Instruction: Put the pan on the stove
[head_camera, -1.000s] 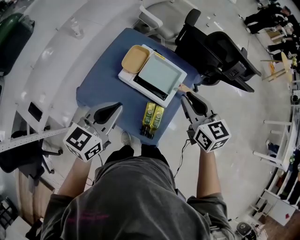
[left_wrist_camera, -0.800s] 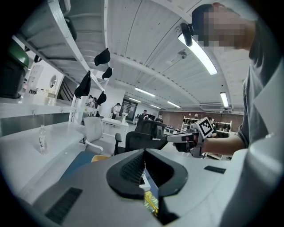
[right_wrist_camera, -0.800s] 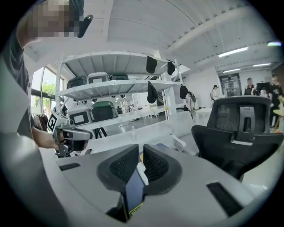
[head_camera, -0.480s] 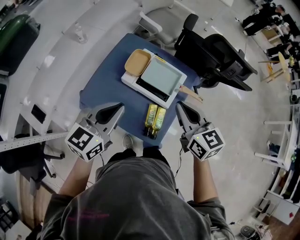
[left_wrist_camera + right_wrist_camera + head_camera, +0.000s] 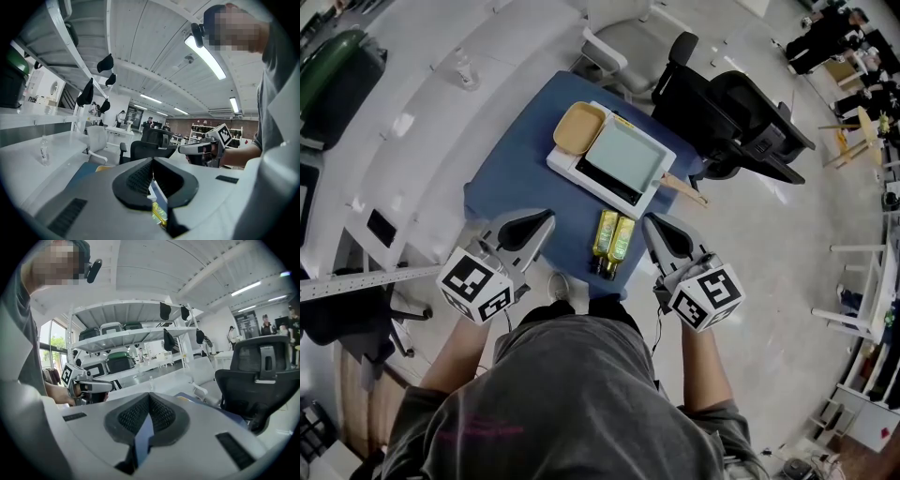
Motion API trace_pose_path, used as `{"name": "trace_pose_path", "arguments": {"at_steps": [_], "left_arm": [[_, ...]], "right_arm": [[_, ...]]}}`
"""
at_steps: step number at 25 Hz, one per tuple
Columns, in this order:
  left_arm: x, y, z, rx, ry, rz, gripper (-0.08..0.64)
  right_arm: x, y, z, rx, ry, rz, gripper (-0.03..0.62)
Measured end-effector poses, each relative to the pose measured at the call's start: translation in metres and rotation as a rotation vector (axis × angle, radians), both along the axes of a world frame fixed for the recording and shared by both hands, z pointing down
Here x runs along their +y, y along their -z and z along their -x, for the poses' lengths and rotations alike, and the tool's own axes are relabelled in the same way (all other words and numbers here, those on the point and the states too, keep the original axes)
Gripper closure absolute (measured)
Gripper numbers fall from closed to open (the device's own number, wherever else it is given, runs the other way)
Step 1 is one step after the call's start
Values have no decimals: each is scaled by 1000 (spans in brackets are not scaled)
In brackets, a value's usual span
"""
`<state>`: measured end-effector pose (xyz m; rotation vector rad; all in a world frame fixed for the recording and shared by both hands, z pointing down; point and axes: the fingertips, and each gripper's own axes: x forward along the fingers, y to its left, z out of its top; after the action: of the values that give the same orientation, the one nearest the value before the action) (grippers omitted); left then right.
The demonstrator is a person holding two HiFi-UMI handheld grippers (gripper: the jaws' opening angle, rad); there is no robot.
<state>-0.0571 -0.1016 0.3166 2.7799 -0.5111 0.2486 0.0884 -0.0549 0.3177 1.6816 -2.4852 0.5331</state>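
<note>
Right gripper point(image 5: 649, 222), jaws together, near the square pale-green wooden-handled pan point(image 5: 623, 155).

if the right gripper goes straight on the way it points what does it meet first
The right gripper would most likely meet the near corner of the stove, under the pan; it aims between the bottles and the pan handle. Height is unclear; it might pass above.
</note>
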Motion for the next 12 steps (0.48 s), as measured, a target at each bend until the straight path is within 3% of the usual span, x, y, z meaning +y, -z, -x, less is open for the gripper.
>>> {"name": "trace_pose_path", "arguments": {"at_steps": [12], "left_arm": [[4,-2,-14,-7,-7,8,555]], "right_arm": [[4,-7,-5,-1,27,24,589]]}}
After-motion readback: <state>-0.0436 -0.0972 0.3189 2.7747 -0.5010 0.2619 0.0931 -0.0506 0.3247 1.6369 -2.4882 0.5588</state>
